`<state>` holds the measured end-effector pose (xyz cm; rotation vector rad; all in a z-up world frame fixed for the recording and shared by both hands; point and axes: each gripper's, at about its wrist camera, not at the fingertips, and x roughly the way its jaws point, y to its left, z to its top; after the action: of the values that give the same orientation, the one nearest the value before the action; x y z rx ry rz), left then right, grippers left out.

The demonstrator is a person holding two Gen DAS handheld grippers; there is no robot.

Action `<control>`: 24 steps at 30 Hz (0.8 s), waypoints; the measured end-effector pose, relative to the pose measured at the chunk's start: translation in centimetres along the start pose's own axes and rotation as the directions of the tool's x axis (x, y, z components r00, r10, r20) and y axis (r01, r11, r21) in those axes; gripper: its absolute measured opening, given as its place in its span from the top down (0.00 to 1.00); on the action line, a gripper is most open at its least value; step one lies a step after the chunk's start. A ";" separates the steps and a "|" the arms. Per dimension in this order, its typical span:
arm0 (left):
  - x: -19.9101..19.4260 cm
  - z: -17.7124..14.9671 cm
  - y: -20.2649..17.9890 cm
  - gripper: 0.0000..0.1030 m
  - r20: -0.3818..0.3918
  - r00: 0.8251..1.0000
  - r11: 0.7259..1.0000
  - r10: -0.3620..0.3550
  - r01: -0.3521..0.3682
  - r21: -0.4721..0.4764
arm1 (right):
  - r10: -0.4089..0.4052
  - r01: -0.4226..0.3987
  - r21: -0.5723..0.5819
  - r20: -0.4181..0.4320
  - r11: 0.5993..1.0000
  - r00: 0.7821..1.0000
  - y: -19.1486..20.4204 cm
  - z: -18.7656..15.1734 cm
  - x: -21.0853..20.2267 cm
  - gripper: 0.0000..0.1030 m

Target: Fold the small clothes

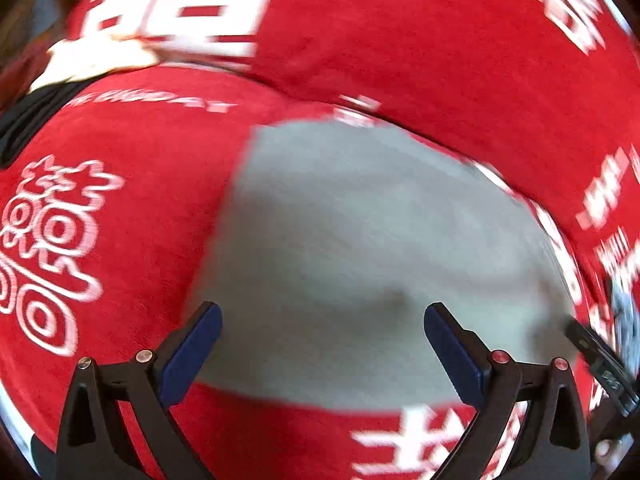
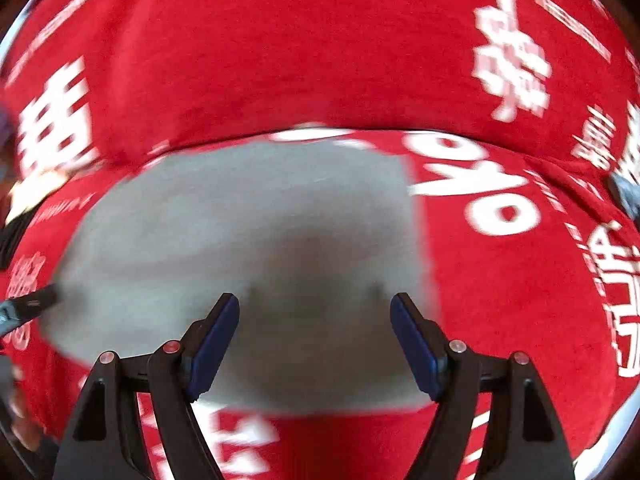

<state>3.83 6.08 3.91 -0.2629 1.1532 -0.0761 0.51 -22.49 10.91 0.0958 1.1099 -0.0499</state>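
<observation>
Setting, as I see it: domestic, likely a home. Evidence: a red plush cover [image 1: 400, 40] printed with white characters and lettering, spread over a soft padded surface with a raised cushioned back [image 2: 280, 60] behind it, like a sofa or bed. One grey garment [image 2: 248, 232] lies flat on it. Everything is motion-blurred.

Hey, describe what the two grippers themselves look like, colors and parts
The left gripper and the right gripper look alike: matte black plastic arms with triangular cut-outs, splaying into a V. Each finger carries a flat, dark blue rectangular pad. Small round silver and reddish pivot screws sit at the joints. No cables, sleeves or lettering show.
</observation>
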 end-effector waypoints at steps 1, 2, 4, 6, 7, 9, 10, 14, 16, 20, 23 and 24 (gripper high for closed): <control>-0.3 -1.1 -1.3 0.02 0.018 1.000 0.999 0.003 -0.004 0.037 | 0.011 -0.011 -0.030 0.001 0.999 1.000 1.8 -0.6 -0.2 0.22; -0.2 -1.6 -2.0 0.02 0.030 1.000 0.998 0.009 -0.010 0.055 | 0.026 -0.026 -0.060 -0.003 0.998 1.000 3.4 -1.1 0.1 0.22; 0.4 -2.4 -2.7 0.02 0.022 0.999 0.995 0.033 -0.035 0.091 | 0.031 -0.035 -0.121 -0.038 0.992 0.999 5.7 -2.1 1.7 0.22; 2.0 -2.9 -2.0 0.02 -0.015 0.994 0.990 0.104 -0.102 0.101 | -0.005 -0.002 -0.143 -0.050 0.990 0.999 5.7 -2.7 3.3 0.22; 2.3 -3.2 -1.3 0.01 0.005 0.994 0.987 0.112 -0.112 0.113 | 0.009 -0.014 -0.130 -0.036 0.991 0.999 5.2 -2.9 3.3 0.22; 1.7 -3.7 -0.7 0.01 0.030 0.994 0.985 0.107 -0.110 0.132 | 0.020 -0.022 -0.086 -0.022 0.996 1.000 3.5 -3.1 2.9 0.22; 1.5 -3.8 -0.5 0.01 0.027 0.995 0.986 0.100 -0.102 0.132 | 0.017 -0.019 -0.073 -0.020 0.997 1.000 2.6 -3.2 2.8 0.22; 1.0 -4.0 0.0 0.01 0.023 0.995 0.986 0.101 -0.103 0.133 | -0.002 0.002 -0.033 -0.015 0.999 1.000 -0.9 -3.4 2.1 0.22; 0.9 -4.2 0.1 0.01 0.029 0.994 0.985 0.103 -0.107 0.138 | 0.018 -0.018 -0.011 -0.010 1.000 1.000 -2.2 -3.5 1.8 0.22; 0.6 -4.5 0.4 0.01 0.038 0.994 0.984 0.098 -0.102 0.146 | 0.040 -0.040 -0.028 -0.002 0.999 0.999 -2.6 -3.7 1.4 0.22; 0.7 -4.4 0.5 0.01 0.040 0.995 0.984 0.097 -0.102 0.149 | 0.013 -0.013 -0.050 0.001 0.999 1.000 -2.0 -3.9 1.6 0.21; 0.7 -4.5 0.4 0.01 0.042 0.994 0.983 0.098 -0.103 0.149 | 0.007 -0.007 -0.056 0.003 0.998 1.000 -2.0 -4.0 1.7 0.21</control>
<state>0.03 5.60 1.48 -0.0711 1.1190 -0.0691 -2.48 -24.01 7.56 0.0490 1.1070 -0.0129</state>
